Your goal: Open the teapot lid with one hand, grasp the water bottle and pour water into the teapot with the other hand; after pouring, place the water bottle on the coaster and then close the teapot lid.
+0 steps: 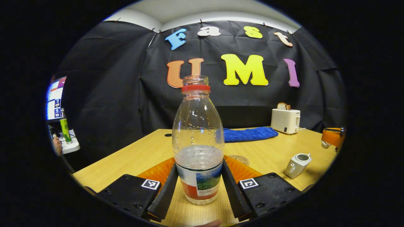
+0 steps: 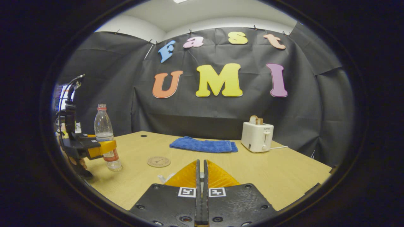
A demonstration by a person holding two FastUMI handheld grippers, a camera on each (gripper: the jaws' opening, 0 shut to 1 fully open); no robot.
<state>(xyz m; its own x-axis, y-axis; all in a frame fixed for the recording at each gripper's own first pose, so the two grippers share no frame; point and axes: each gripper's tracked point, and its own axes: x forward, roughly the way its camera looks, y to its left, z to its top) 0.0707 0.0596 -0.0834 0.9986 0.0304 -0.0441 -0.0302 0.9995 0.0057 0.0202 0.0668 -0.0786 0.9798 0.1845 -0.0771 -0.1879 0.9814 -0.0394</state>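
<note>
In the right gripper view, the teapot (image 2: 162, 178) is almost wholly hidden behind the right gripper (image 2: 201, 176); whether a lid is pinched between the closed fingers cannot be told. In the left gripper view, the coaster (image 1: 240, 159) is partly covered by a finger (image 1: 233, 186), and the bottle's (image 1: 198, 142) label is too small to be made out. The right gripper (image 1: 333, 138) is cut off by the picture's edge, and what is possibly the lid is seen under it.

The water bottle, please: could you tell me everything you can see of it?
The water bottle is clear plastic with a red neck ring, no cap, and a printed label low on its body. It stands upright on the wooden table, under half full. The left tongs flank its lower body, fingers against the label.
</note>
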